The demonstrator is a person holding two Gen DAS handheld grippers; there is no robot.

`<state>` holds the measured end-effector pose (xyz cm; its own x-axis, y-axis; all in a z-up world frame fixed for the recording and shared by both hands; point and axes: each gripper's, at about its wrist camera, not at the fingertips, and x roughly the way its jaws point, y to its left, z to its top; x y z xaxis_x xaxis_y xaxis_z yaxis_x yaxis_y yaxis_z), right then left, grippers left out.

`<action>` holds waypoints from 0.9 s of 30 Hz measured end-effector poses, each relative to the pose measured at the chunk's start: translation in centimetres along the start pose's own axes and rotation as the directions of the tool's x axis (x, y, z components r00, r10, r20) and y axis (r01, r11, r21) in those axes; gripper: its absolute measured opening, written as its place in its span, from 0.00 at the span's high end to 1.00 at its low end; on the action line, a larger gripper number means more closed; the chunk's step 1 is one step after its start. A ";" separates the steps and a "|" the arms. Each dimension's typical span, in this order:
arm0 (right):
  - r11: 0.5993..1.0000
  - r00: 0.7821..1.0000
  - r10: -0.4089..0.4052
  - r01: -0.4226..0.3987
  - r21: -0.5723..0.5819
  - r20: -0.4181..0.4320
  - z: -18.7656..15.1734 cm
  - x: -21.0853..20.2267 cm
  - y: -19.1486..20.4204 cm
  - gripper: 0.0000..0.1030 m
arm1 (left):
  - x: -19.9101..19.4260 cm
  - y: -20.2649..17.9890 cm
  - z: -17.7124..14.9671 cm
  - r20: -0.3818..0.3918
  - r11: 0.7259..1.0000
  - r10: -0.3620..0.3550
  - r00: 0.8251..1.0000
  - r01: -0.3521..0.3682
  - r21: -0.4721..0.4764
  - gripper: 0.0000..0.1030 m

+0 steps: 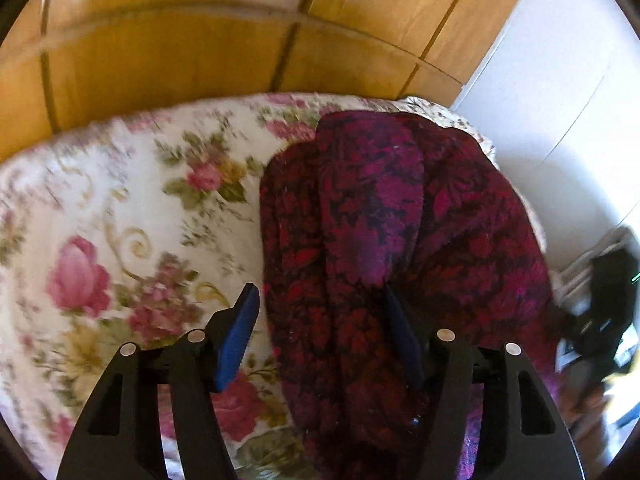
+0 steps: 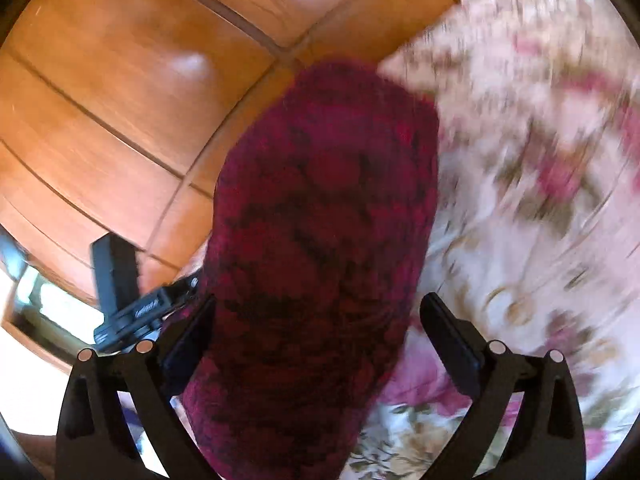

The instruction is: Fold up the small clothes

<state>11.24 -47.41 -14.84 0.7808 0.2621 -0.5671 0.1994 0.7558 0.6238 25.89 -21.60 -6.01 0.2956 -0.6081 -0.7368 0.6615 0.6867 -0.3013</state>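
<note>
The dark red patterned garment (image 1: pixel 384 240) lies bunched on the floral bedspread (image 1: pixel 120 208), looking soft, light and floppy; a hem or corner would likely grip best. Left gripper (image 1: pixel 320 336) and right gripper (image 2: pixel 320 336) straddle it, jaws apart. Its edges are cut off and blurred.

No text, label, brand or number is legible in either view.
</note>
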 end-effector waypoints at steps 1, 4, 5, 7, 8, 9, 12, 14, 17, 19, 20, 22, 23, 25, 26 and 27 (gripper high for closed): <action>1.000 0.999 -0.017 0.018 -0.016 0.027 0.4 -0.7 0.6 0.11 | -0.2 -0.3 -0.2 0.016 0.999 0.032 0.999 -0.033 0.020 0.38; 0.991 0.991 -0.087 0.096 -0.096 0.098 2.2 -1.6 4.2 0.31 | -1.2 -0.4 -0.7 0.046 0.995 0.089 0.995 -0.090 0.036 0.39; 0.987 0.990 -0.102 0.113 -0.112 0.100 2.7 -1.3 4.9 0.39 | -1.8 -0.1 -1.1 0.052 0.994 0.101 0.994 -0.103 0.042 0.39; 0.979 0.989 -0.120 0.133 -0.153 0.091 3.6 0.4 6.7 0.47 | -2.2 -0.3 -1.5 0.067 0.987 0.139 0.988 -0.143 0.068 0.39; 0.967 0.984 -0.163 0.174 -0.186 0.072 3.7 1.7 8.4 0.51 | -2.0 -0.4 -1.4 0.070 0.985 0.151 0.986 -0.156 0.074 0.39; 0.950 0.974 -0.221 0.226 -0.215 0.050 3.6 3.3 9.0 0.53 | -1.9 -0.3 -1.3 0.068 0.984 0.159 0.985 -0.164 0.074 0.39; 0.919 0.949 -0.316 0.309 -0.243 0.013 3.1 7.4 9.5 0.52 | -1.6 0.3 -1.5 0.062 0.981 0.184 0.981 -0.187 0.053 0.39; 0.899 0.936 -0.352 0.344 -0.270 0.019 2.9 9.4 9.4 0.52 | -1.1 1.3 -2.0 0.060 0.981 0.189 0.980 -0.191 0.026 0.39; 0.863 0.916 -0.399 0.393 -0.316 0.049 2.8 10.4 10.4 0.52 | -1.2 2.0 -2.4 0.056 0.983 0.180 0.982 -0.178 -0.033 0.39; 0.850 0.910 -0.410 0.407 -0.334 0.066 2.2 10.0 10.5 0.52 | -1.6 1.9 -2.7 0.059 0.982 0.186 0.981 -0.183 -0.053 0.39; 0.844 0.907 -0.415 0.414 -0.342 0.073 2.0 9.9 10.5 0.52 | -1.8 1.8 -2.8 0.060 0.981 0.187 0.981 -0.184 -0.057 0.39; 0.830 0.900 -0.426 0.431 -0.354 0.095 1.2 8.8 11.0 0.51 | -2.3 1.4 -3.1 0.070 0.980 0.192 0.979 -0.188 -0.063 0.35; 0.818 0.892 -0.438 0.448 -0.360 0.115 0.7 8.6 11.1 0.50 | -2.6 1.3 -3.2 0.079 0.976 0.211 0.974 -0.206 -0.065 0.29; 0.808 0.886 -0.443 0.461 -0.367 0.137 0.4 8.5 11.0 0.50 | -2.7 1.3 -3.1 0.080 0.974 0.220 0.972 -0.214 -0.077 0.28; 0.812 0.886 -0.443 0.461 -0.357 0.137 0.5 8.4 11.0 0.50 | -2.8 1.3 -3.1 0.080 0.974 0.216 0.973 -0.209 -0.089 0.28; 0.819 0.887 -0.441 0.459 -0.344 0.134 0.7 8.2 11.0 0.50 | -3.2 1.3 -3.0 0.085 0.973 0.216 0.973 -0.207 -0.103 0.27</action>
<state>20.26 -37.38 -12.28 0.6843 -0.1812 -0.7063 0.3178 0.9459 0.0653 23.75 -17.55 -5.86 0.4889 -0.4772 -0.7303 0.5117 0.8348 -0.2029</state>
